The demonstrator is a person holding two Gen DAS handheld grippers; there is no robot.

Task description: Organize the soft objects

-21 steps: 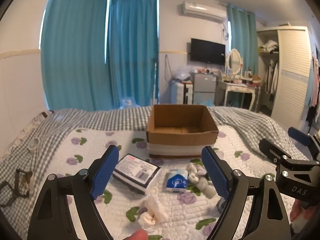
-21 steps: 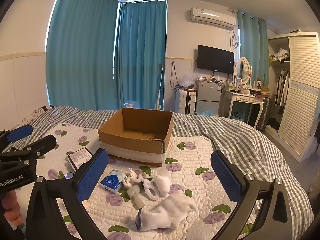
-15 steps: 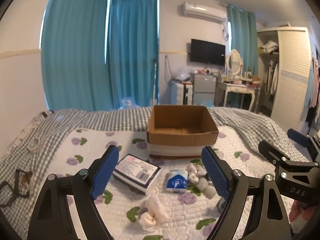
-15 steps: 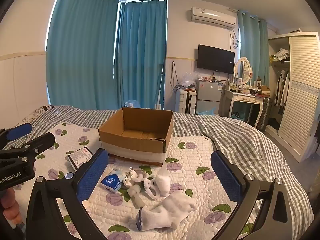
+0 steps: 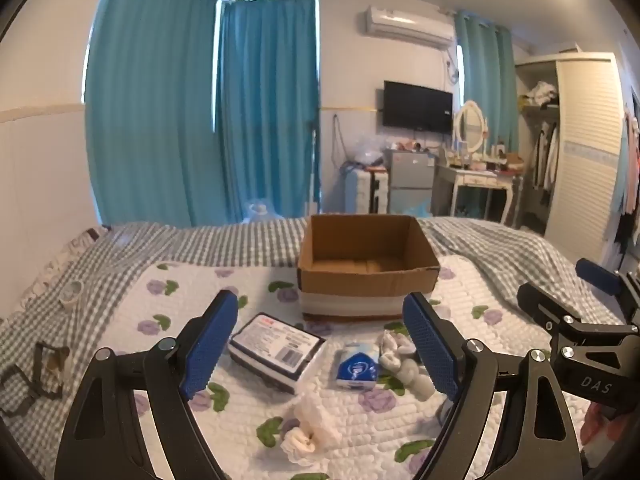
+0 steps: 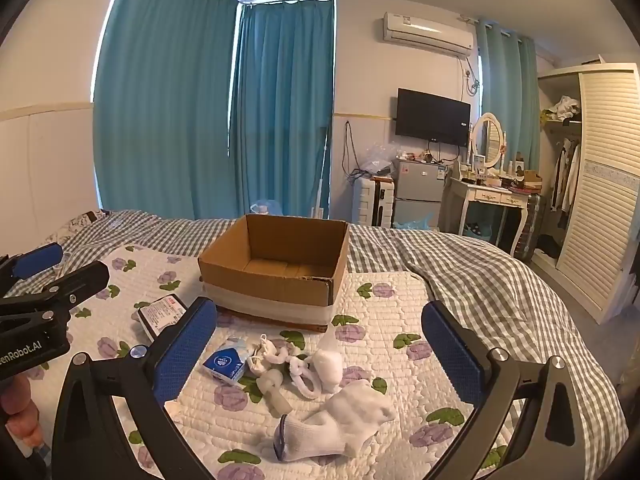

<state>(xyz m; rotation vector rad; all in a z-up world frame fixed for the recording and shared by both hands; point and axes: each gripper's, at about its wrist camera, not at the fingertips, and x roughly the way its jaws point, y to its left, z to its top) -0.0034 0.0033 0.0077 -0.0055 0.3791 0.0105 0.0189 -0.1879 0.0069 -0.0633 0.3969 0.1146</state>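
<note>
An open cardboard box [image 5: 366,268] [image 6: 276,266] stands empty on the flowered quilt. In front of it lie a large tissue pack [image 5: 276,344] [image 6: 162,316], a small blue tissue pack [image 5: 356,368] [image 6: 224,364], a tangle of white socks [image 6: 296,364] [image 5: 400,356], a white sock with a dark cuff [image 6: 336,424] and a cream rolled sock [image 5: 310,430]. My left gripper [image 5: 320,344] is open and empty above the packs. My right gripper [image 6: 320,356] is open and empty above the socks.
The bed has a grey checked cover [image 6: 460,264] around the quilt. A tape roll [image 5: 72,290] and a dark strap [image 5: 36,372] lie at the bed's left side. A dresser, fridge and wardrobe [image 6: 600,184] stand beyond the bed.
Both grippers have barely moved and stay open. A fingertip at the bottom edge of the left wrist view has gone out of sight.
</note>
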